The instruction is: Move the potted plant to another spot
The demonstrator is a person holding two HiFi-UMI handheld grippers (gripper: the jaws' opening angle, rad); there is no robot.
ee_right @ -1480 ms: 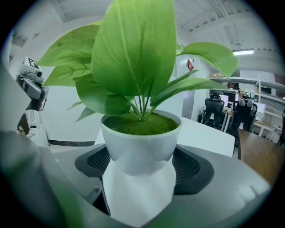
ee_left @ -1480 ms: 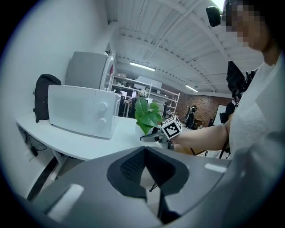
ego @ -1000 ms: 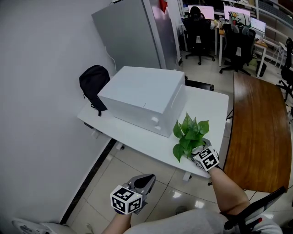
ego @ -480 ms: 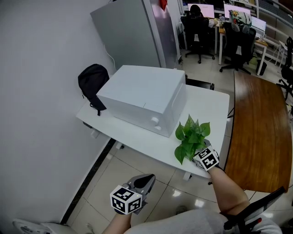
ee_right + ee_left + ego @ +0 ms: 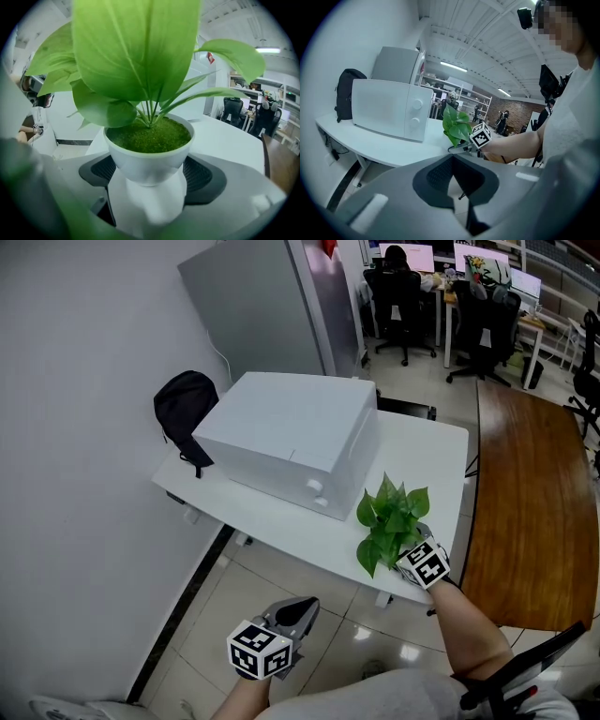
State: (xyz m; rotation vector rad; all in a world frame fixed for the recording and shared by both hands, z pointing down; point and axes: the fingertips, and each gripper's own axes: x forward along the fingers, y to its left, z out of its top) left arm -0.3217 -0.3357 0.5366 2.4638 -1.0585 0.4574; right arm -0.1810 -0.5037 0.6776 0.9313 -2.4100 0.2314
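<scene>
one outstretched right tool (image 5: 150, 176) grips potted plant (image 5: 388, 520)

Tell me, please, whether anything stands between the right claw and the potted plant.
Nothing visible does. The right claw is shut on the potted plant, gripping its white pot from both sides. The left claw is shut, empty, low over the floor.

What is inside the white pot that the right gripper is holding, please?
Green moss-like filling tops the white pot, with leaf stems rising from its middle. Whatever lies under that filling is hidden. The right gripper clamps the pot lower down.
</scene>
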